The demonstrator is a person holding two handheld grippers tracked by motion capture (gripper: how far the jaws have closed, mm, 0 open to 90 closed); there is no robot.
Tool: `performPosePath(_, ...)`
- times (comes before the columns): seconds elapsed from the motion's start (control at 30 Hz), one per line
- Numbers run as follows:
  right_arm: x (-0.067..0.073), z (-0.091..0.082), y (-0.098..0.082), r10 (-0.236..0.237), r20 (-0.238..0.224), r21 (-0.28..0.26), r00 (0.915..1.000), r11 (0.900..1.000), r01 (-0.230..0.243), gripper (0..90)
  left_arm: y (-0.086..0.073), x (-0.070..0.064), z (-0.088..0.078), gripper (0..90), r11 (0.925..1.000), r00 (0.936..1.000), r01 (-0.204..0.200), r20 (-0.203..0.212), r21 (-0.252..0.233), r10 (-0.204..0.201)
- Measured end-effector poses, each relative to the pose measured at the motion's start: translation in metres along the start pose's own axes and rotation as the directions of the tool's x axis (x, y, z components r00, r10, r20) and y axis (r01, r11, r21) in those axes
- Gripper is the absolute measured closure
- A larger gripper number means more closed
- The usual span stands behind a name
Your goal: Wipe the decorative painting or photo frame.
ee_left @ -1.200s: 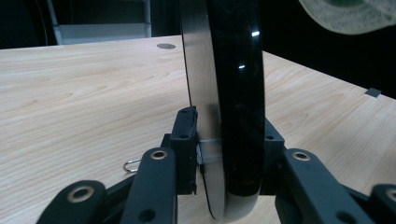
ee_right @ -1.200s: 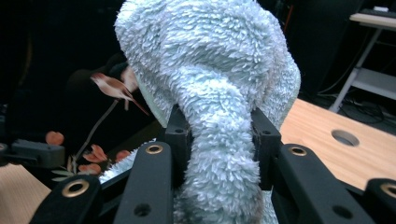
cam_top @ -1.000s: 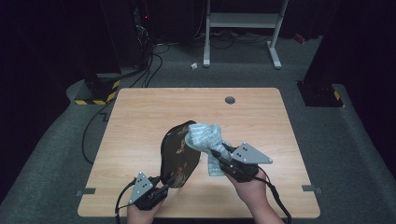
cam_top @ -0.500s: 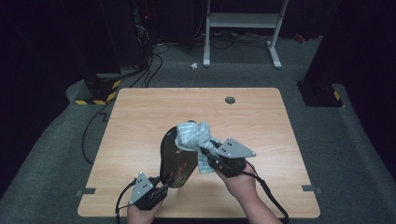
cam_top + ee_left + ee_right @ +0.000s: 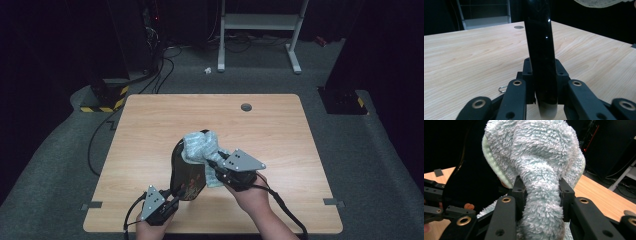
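A glossy black plate (image 5: 187, 172) with a red-orange pattern stands on edge near the table's front. My left gripper (image 5: 176, 196) is shut on its lower rim from the front. In the left gripper view the plate (image 5: 540, 47) rises between the jaws of the left gripper (image 5: 541, 75), which have just been closing on it. My right gripper (image 5: 214, 165) is shut on a fluffy pale blue cloth (image 5: 200, 145) that drapes over the plate's top edge. In the right gripper view the right gripper (image 5: 540, 192) pinches a bunched fold of the cloth (image 5: 536, 157), with the plate (image 5: 474, 180) dark to its left.
The wooden table (image 5: 150, 125) has a round grommet (image 5: 246, 106) near its far edge. Beyond it on the grey floor stand a white metal frame (image 5: 260, 22), black cables (image 5: 150, 80) and a yellow-black striped block (image 5: 102, 102).
The right gripper has carried the cloth leftward across the plate's top. The plate now stands more edge-on. The left hand has stayed where it was.
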State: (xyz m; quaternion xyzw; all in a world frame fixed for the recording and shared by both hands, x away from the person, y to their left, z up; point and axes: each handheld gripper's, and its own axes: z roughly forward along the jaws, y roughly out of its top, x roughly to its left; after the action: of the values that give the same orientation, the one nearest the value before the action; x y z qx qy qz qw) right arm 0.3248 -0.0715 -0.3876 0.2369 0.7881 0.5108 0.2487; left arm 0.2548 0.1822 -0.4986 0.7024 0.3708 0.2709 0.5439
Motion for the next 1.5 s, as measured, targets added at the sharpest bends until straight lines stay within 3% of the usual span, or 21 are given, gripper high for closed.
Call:
performPosePath(0.4, 0.022, 0.007, 0.008, -0.04, -0.056, -0.015, 0.9976, 0.999, 0.04, 66.8, 0.001, -0.003, 0.0, 77.0, 0.9998, 0.9998, -0.014, -0.013, 0.01, 0.014)
performPosePath(0.63, 0.041, 0.007, 0.015, -0.079, -0.111, -0.041, 0.9906, 0.996, 0.075, 67.2, 0.001, -0.003, 0.001, 77.1, 0.9999, 0.9999, -0.009, -0.014, 0.013, 0.009)
performPosePath(0.83, 0.05, 0.009, 0.02, -0.105, -0.132, -0.055, 0.9856, 0.994, 0.098, 67.3, 0.002, -0.002, 0.0, 77.2, 0.9999, 0.9999, -0.002, -0.012, 0.015, 0.002)
performPosePath(1.1, 0.037, 0.014, 0.018, -0.071, -0.106, -0.049, 0.9919, 0.997, 0.066, 68.5, 0.001, -0.001, 0.001, 77.8, 0.9998, 0.9999, 0.012, -0.003, 0.014, -0.012)
performPosePath(1.5, -0.004, 0.028, 0.014, -0.018, -0.003, -0.016, 0.9998, 1.0, 0.018, 68.9, 0.001, -0.001, 0.001, 77.7, 0.9998, 0.9999, 0.015, -0.004, 0.011, -0.015)
